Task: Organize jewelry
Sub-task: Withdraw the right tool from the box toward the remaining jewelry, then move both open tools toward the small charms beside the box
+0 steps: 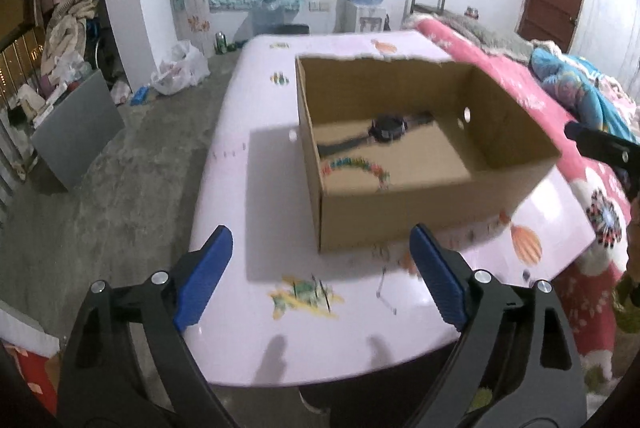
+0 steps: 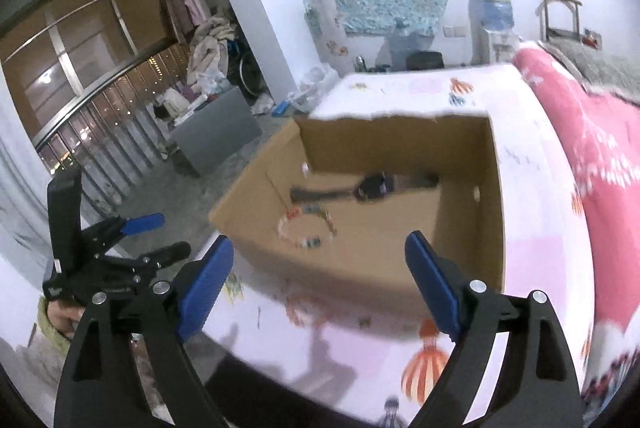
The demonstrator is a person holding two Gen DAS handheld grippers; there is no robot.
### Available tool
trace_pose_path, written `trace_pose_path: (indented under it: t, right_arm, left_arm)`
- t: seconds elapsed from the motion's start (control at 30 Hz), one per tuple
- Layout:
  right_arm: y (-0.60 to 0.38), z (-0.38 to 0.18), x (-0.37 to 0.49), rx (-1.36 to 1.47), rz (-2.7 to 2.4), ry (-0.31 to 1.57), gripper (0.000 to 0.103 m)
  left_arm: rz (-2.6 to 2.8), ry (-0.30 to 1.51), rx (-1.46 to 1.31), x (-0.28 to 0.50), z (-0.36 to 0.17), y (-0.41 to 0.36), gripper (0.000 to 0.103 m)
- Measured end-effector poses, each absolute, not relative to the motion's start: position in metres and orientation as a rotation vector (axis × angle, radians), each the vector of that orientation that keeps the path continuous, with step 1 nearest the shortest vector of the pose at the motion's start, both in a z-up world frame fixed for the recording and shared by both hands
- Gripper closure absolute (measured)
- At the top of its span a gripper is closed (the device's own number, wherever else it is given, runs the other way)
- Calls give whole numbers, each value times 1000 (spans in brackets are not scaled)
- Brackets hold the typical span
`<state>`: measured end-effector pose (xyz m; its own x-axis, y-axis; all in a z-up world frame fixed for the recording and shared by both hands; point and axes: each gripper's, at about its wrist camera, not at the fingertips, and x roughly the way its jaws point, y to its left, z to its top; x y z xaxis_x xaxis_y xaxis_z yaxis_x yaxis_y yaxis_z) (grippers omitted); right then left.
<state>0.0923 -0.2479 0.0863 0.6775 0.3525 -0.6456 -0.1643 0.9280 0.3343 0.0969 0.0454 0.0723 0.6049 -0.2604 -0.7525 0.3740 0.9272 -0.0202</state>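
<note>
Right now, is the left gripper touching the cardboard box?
Apart. The left wrist view shows the left gripper open, with bare pink table between its fingertips and the cardboard box.

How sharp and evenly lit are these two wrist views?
Left wrist: watch and bead bracelet in the cardboard box slightly smeared; wall overexposed. Right wrist: heavier motion blur on both, finger shadows on the table; strong fisheye bending.

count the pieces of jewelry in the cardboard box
2. A dark wristwatch lies toward the far wall of the cardboard box. A multicoloured beaded bracelet lies nearer the front, by the left wall. The front wall hides part of the floor, so something small could be out of sight.
</note>
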Motion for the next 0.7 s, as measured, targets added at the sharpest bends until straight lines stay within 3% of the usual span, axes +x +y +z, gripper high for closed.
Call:
trace_pose_path:
  t: [0.27,0.6,0.7]
  right_arm:
    - [-252,11,64,407,220,921,18]
    - [-253,-14,62,418,197,968,33]
    - [-254,-12,63,413,182,952,40]
  left_arm:
    - [-377,976,116,83,19,29,15]
    - [-448,979,90,80,-9,3,15]
    - [-439,950,91,82,-7,5,24]
